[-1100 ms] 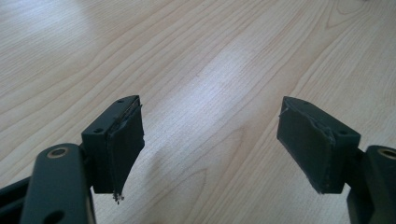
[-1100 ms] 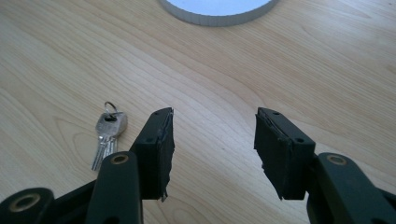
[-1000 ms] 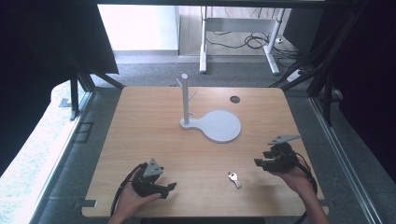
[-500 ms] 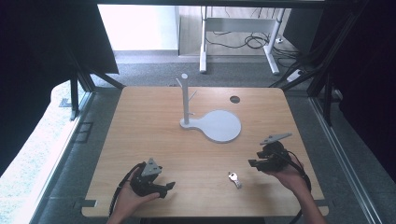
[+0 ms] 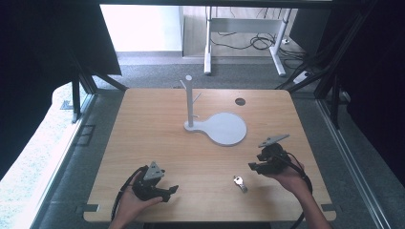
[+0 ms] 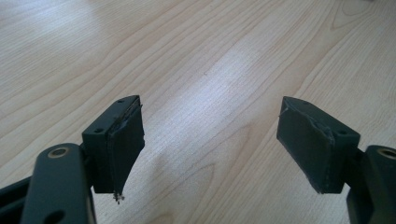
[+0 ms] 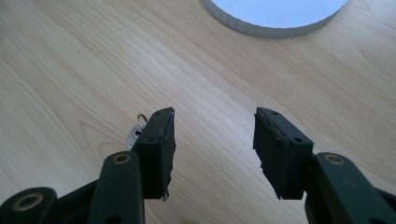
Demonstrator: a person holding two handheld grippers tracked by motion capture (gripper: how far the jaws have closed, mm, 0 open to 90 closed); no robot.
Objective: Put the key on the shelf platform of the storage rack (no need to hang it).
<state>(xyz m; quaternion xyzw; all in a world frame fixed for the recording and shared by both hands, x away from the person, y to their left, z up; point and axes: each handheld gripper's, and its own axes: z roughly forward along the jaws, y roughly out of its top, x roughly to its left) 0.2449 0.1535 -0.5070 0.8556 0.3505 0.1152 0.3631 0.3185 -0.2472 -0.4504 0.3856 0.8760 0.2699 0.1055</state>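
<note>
From above we see a wooden table with a white stand near its middle: an upright post with short pegs, rising from the narrow end of a flat base that widens into a round white disc. A small dark hole sits in the tabletop toward the far right.

A small metal key lies flat on the wood near the front edge, right of centre, well apart from the stand.

We see the right gripper held in a hand just to the right of the key, near it but not touching. In the right gripper view its two black jaws stand apart with bare wood between them, and nothing is held. There the key with its small ring peeks out just beyond the left jaw, partly hidden by it, and the edge of the disc shows at the top.

The left gripper rests low at the front left of the table, held in the other hand, with a grey three-cornered plate on top. In the left gripper view its jaws are spread wide over plain wood, gripping nothing.
</note>
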